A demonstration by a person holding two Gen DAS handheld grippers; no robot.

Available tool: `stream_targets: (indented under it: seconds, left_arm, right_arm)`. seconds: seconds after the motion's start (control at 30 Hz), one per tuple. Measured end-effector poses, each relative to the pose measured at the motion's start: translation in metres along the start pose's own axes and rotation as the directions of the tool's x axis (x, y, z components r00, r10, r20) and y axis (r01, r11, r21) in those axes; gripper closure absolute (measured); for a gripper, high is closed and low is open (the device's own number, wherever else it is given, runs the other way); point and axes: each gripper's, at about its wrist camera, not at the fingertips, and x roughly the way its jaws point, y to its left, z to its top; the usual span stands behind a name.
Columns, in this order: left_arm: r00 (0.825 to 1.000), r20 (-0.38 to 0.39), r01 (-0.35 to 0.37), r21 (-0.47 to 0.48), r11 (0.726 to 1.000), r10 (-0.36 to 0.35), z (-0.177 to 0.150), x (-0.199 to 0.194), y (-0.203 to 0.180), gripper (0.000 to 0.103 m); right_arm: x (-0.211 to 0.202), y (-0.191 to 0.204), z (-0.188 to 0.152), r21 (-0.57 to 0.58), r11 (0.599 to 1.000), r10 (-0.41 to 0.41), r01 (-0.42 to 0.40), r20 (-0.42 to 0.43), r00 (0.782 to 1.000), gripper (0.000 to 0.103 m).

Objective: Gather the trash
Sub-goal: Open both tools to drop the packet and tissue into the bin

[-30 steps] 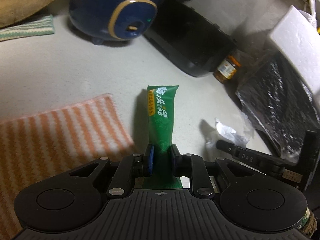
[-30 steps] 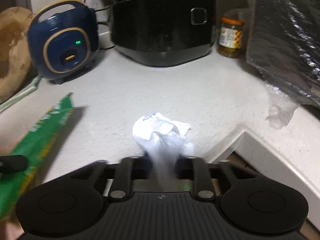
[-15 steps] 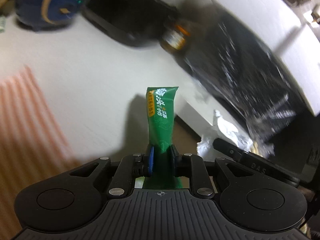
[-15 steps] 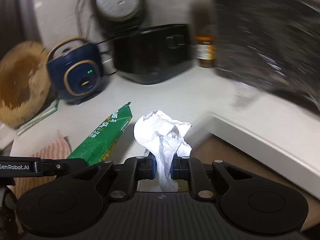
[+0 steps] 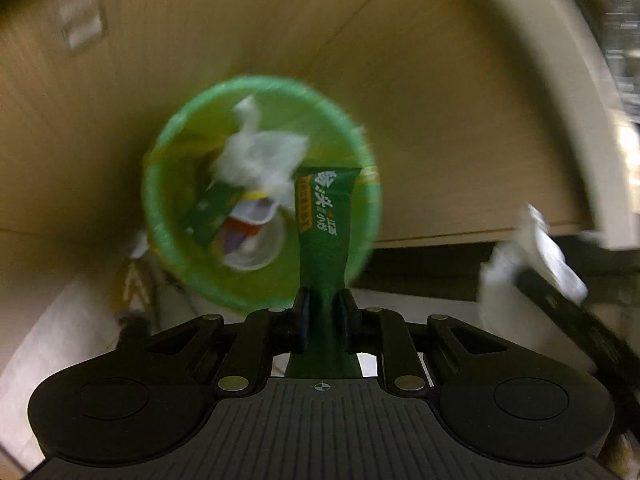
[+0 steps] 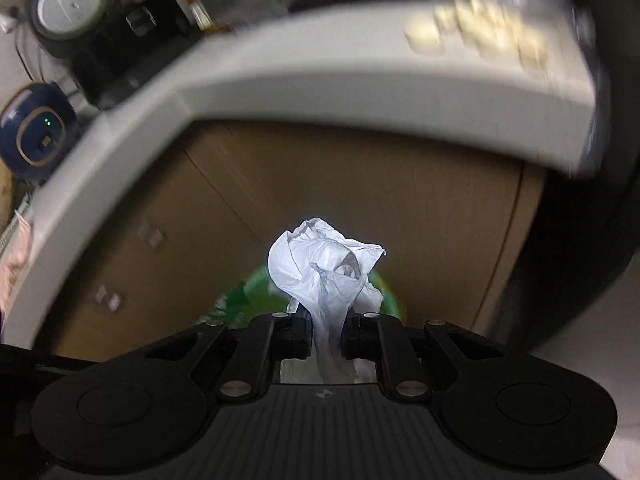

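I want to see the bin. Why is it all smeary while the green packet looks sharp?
Left wrist view: green bin is motion-blurred; green wrapper in the left gripper stays sharp. Right wrist view: crumpled tissue crisp and glaringly bright, counter edge streaked and bent.

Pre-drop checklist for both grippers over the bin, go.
1. Left gripper grips wrapper: ok; its jaws have just closed a little further on it.
2. Right gripper grips tissue: ok.
3. Wrapper over the bin mouth: ok, tip lies within the rim.
4. Tissue over the bin: cannot tell, it hides most of the rim.
5. Room in bin: ok, trash sits low.
6. Views sharp enough to aim: not ok, blurred.
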Motion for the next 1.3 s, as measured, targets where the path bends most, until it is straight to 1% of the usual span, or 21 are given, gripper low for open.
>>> stream_targets:
  seconds: [0.1, 0.17, 0.23, 0.3, 0.33, 0.43, 0.5, 0.57, 0.67, 0.73, 0.8, 0.9, 1.0, 1.13, 1.23, 1.3]
  left_arm:
    - [0.997, 0.016, -0.076, -0.004, 0.997, 0.076, 0.019, 0.043, 0.010, 0.085]
    - [0.995, 0.028, -0.099, -0.011, 0.995, 0.099, 0.036, 0.068, 0.016, 0.085]
    - [0.994, 0.025, -0.108, -0.010, 0.994, 0.108, 0.058, 0.096, 0.020, 0.083]
    - [0.995, 0.010, -0.098, -0.012, 0.995, 0.098, 0.079, 0.124, 0.025, 0.082]
    - [0.995, 0.025, -0.095, -0.015, 0.995, 0.095, 0.085, 0.134, 0.029, 0.080]
    - [0.990, 0.094, -0.102, -0.008, 0.995, 0.103, 0.094, 0.149, 0.034, 0.080]
    - [0.991, 0.120, -0.057, -0.010, 0.998, 0.058, 0.086, 0.145, 0.037, 0.079]
    - [0.991, 0.126, -0.034, -0.018, 0.999, 0.036, 0.076, 0.136, 0.040, 0.079]
    - [0.994, 0.105, -0.034, -0.001, 0.999, 0.034, 0.056, 0.116, 0.050, 0.079]
    - [0.996, 0.075, -0.042, 0.019, 0.999, 0.041, 0.043, 0.101, 0.054, 0.079]
    - [0.998, 0.055, -0.029, 0.049, 0.998, 0.027, 0.032, 0.087, 0.058, 0.079]
    - [0.998, 0.063, -0.007, 0.113, 0.994, 0.000, 0.022, 0.069, 0.057, 0.079]
    - [0.996, 0.078, 0.017, 0.164, 0.986, -0.031, 0.019, 0.051, 0.055, 0.079]
    - [0.993, 0.073, 0.078, 0.205, 0.976, -0.094, 0.017, 0.038, 0.057, 0.079]
    - [0.990, 0.050, 0.117, 0.187, 0.975, -0.128, 0.015, 0.043, 0.064, 0.079]
    - [0.991, 0.020, 0.125, 0.176, 0.976, -0.131, 0.014, 0.049, 0.075, 0.079]
  right_arm:
    - [0.015, -0.003, -0.015, -0.022, 1.000, -0.017, 0.016, -0.038, 0.999, 0.091]
    - [0.017, -0.006, -0.024, -0.030, 0.999, -0.025, 0.023, -0.055, 0.998, 0.091]
    - [0.018, -0.010, -0.034, -0.050, 0.998, -0.035, 0.032, -0.073, 0.997, 0.091]
    - [0.024, -0.018, -0.044, -0.063, 0.996, -0.067, 0.060, -0.109, 0.992, 0.091]
    - [0.028, -0.023, -0.048, -0.058, 0.995, -0.083, 0.076, -0.133, 0.988, 0.091]
    - [0.035, -0.034, -0.060, -0.040, 0.993, -0.116, 0.110, -0.186, 0.976, 0.091]
    - [0.034, -0.035, -0.064, -0.051, 0.992, -0.124, 0.117, -0.193, 0.973, 0.091]
    - [0.039, -0.030, -0.062, -0.052, 0.992, -0.125, 0.117, -0.198, 0.972, 0.091]
    - [0.053, -0.023, -0.054, -0.034, 0.994, -0.104, 0.099, -0.219, 0.970, 0.091]
    - [0.067, -0.015, -0.045, -0.022, 0.996, -0.086, 0.083, -0.230, 0.969, 0.091]
    - [0.081, -0.010, -0.039, -0.007, 0.998, -0.066, 0.066, -0.244, 0.968, 0.091]
    - [0.119, 0.003, -0.028, 0.032, 0.998, -0.044, 0.055, -0.287, 0.957, 0.091]
    - [0.166, 0.017, -0.020, 0.074, 0.996, -0.015, 0.043, -0.345, 0.938, 0.091]
    - [0.239, 0.038, -0.014, 0.093, 0.994, -0.013, 0.055, -0.401, 0.916, 0.091]
    - [0.293, 0.050, -0.012, 0.046, 0.997, -0.032, 0.056, -0.412, 0.911, 0.091]
    - [0.335, 0.045, -0.015, 0.051, 0.991, -0.087, 0.121, -0.434, 0.897, 0.091]
